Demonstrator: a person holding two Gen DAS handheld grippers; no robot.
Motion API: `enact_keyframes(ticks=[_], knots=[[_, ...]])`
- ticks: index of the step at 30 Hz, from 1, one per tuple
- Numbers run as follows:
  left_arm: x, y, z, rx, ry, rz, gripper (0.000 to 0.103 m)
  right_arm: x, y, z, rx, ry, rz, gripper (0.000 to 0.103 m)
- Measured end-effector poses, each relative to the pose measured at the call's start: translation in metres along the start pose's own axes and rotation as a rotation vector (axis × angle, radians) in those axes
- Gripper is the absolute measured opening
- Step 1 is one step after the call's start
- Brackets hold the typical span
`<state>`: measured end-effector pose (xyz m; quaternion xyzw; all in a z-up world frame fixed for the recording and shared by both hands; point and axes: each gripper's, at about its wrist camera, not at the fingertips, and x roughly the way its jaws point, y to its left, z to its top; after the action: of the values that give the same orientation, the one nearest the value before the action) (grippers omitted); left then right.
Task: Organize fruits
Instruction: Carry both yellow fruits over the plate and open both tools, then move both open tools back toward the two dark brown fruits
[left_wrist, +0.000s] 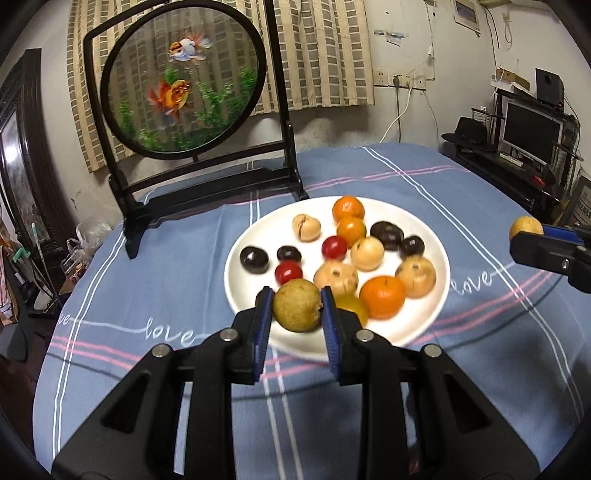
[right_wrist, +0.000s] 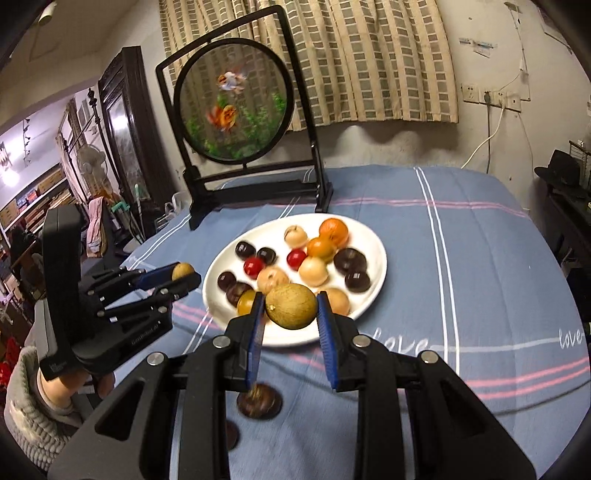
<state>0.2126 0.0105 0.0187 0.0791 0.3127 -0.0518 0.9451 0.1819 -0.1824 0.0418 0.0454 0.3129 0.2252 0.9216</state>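
My left gripper (left_wrist: 296, 295) clamps a round, rough brown fruit (left_wrist: 297, 305) between blue ribbed pads; my right gripper (right_wrist: 289, 300) clamps an oval one (right_wrist: 291, 305). Both hang over the smooth white plate's (left_wrist: 240, 288) near rim.

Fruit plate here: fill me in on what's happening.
A person holds tongs in each hand. The left tongs are shut on a tan round fruit, and the right tongs grip another one, both above the near edge of the white plate. Oranges, red, dark and tan fruits lie on the plate.
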Motion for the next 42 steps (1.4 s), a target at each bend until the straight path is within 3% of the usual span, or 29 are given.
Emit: enact_keyframes(ticks=[10, 17, 18, 19, 20, 21, 22, 26, 28, 32, 33, 36, 38, 42], knots=[[0.074, 0.006, 0.025, -0.072, 0.069, -0.063, 0.026, 0.082, -0.014, 0.023, 0.041, 0.072, -0.003, 0.028], [0.098, 0.017, 0.029, -0.116, 0.096, -0.094, 0.026, 0.119, -0.015, 0.026, 0.027, 0.118, -0.001, 0.028], [0.1, 0.019, 0.029, -0.124, 0.096, -0.093, 0.028, 0.124, -0.014, 0.026, 0.016, 0.14, 0.005, 0.028], [0.102, 0.021, 0.029, -0.131, 0.095, -0.092, 0.041, 0.127, -0.013, 0.026, 0.011, 0.153, 0.004, 0.03], [0.103, 0.022, 0.029, -0.134, 0.095, -0.092, 0.052, 0.13, -0.013, 0.025, 0.007, 0.162, 0.001, 0.047], [0.102, 0.023, 0.028, -0.137, 0.089, -0.092, 0.068, 0.129, -0.013, 0.025, 0.003, 0.156, -0.002, 0.07], [0.101, 0.024, 0.027, -0.134, 0.08, -0.081, 0.071, 0.124, -0.013, 0.025, 0.001, 0.127, -0.015, 0.075], [0.09, 0.029, 0.03, -0.136, 0.07, -0.077, 0.072, 0.098, -0.017, 0.035, 0.005, 0.042, -0.026, 0.077], [0.079, 0.033, 0.032, -0.15, 0.054, -0.072, 0.078, 0.077, -0.019, 0.042, 0.029, -0.012, -0.016, 0.077], [0.049, 0.039, 0.026, -0.163, 0.022, -0.057, 0.083, 0.03, -0.013, 0.049, 0.04, -0.104, -0.001, 0.094], [0.043, 0.039, 0.023, -0.164, 0.025, -0.062, 0.083, 0.021, -0.01, 0.047, 0.039, -0.12, 0.004, 0.095], [0.022, 0.033, 0.006, -0.156, 0.032, -0.09, 0.084, 0.003, -0.004, 0.04, 0.035, -0.12, 0.019, 0.095], [0.007, 0.025, -0.013, -0.138, 0.049, -0.106, 0.094, -0.008, -0.001, 0.032, 0.032, -0.118, 0.012, 0.095], [-0.032, 0.0, -0.057, -0.051, 0.053, -0.163, 0.095, -0.027, -0.008, 0.002, 0.072, -0.123, 0.007, 0.1]])
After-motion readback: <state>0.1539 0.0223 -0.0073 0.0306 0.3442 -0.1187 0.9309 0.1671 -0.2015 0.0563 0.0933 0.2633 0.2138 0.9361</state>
